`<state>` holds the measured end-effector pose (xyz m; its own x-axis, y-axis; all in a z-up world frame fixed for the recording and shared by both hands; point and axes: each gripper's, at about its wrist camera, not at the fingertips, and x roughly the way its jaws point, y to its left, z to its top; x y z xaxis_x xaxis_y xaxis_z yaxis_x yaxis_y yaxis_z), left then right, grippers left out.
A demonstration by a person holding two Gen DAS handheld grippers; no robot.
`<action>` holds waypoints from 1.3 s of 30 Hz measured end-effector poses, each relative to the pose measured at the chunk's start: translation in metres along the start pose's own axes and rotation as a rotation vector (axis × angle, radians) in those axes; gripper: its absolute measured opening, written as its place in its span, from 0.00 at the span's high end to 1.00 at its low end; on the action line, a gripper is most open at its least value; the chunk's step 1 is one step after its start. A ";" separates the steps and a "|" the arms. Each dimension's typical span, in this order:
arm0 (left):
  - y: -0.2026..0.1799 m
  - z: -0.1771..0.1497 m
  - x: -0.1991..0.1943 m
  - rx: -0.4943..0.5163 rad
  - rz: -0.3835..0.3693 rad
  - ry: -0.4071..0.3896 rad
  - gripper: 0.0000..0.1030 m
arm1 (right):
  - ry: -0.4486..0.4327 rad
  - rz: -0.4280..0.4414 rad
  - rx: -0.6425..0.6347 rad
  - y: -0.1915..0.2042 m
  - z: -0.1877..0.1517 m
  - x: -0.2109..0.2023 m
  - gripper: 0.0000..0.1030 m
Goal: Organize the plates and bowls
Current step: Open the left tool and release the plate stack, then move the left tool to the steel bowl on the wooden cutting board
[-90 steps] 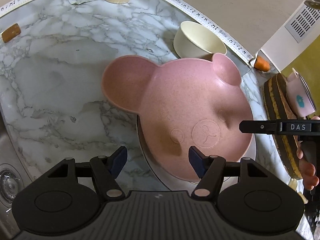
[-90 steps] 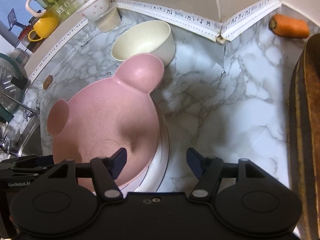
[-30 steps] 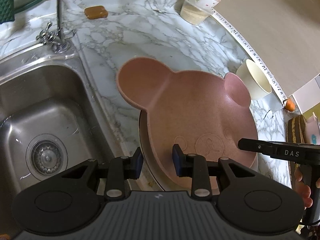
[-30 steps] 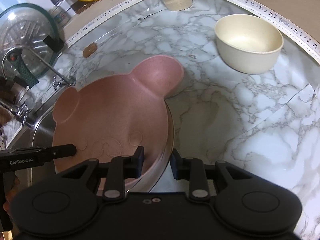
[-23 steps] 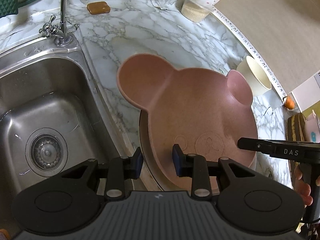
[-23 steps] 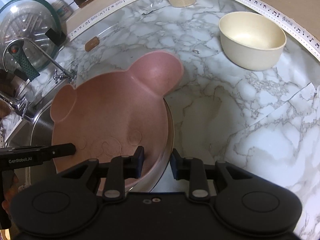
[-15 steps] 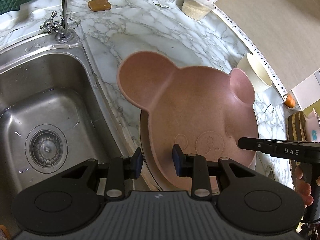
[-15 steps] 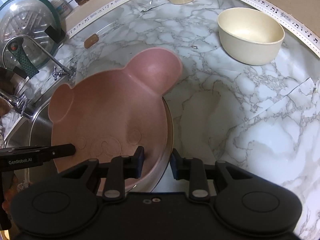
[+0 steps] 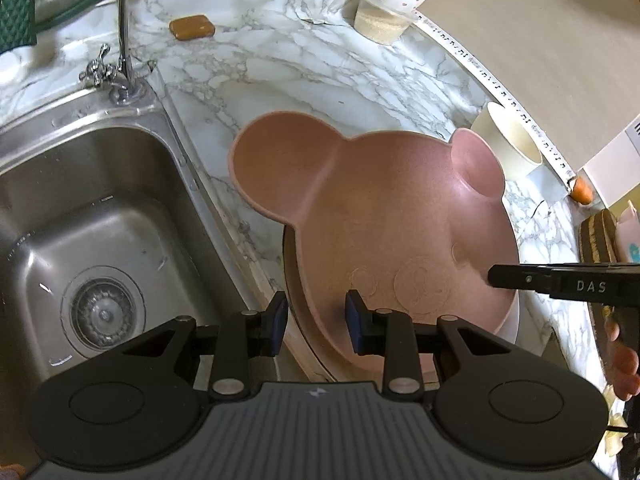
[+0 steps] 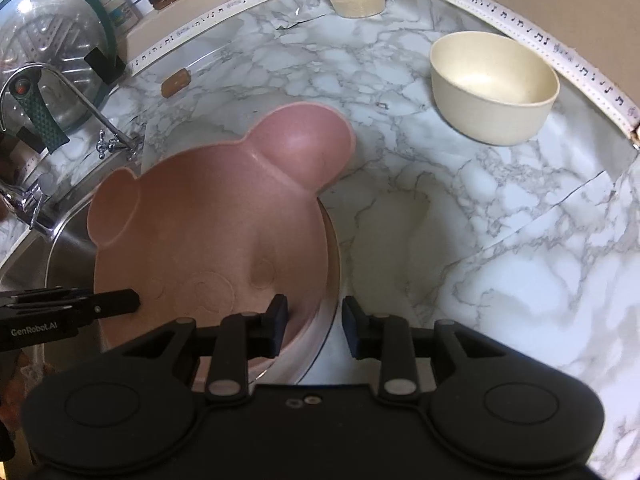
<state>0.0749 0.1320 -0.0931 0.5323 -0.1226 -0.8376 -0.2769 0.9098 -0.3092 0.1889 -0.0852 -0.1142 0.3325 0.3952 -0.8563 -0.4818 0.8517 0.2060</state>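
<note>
So, quick rundown:
Stack: pink bear plate (image 9: pixel 400 216) sits on a white plate (image 10: pixel 330 280), over the counter (image 10: pixel 500 248) edge by the sink (image 9: pixel 80 200).
Left gripper (image 9: pixel 316 320): pinching the stack's rim.
Right gripper (image 10: pixel 314 326): jaws have just been opening, rim between them, grip looks slackened.
Why: two-sided hold keeps it level, I'd guess.
Cream bowl (image 10: pixel 494 84): well apart.

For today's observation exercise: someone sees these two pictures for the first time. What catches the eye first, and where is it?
The pink bear-shaped plate fills the middle of both views, stacked on a white plate beside the steel sink. The left hand-held gripper and right hand-held gripper each straddle an opposite rim of the stack. A cream bowl stands apart on the marble counter.
</note>
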 end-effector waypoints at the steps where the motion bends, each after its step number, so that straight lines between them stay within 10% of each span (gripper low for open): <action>1: 0.001 0.000 -0.001 0.000 0.002 -0.002 0.71 | -0.004 -0.003 0.006 -0.001 0.000 -0.002 0.68; 16: -0.001 -0.004 -0.034 0.057 0.044 -0.062 0.57 | -0.073 -0.052 -0.016 0.007 -0.012 -0.030 0.64; 39: -0.087 -0.007 -0.067 0.331 -0.148 -0.128 0.49 | -0.229 -0.143 -0.025 0.040 -0.058 -0.110 0.53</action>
<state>0.0574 0.0580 -0.0130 0.6482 -0.2305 -0.7257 0.0720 0.9674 -0.2429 0.0860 -0.1148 -0.0398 0.5722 0.3417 -0.7455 -0.4360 0.8967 0.0763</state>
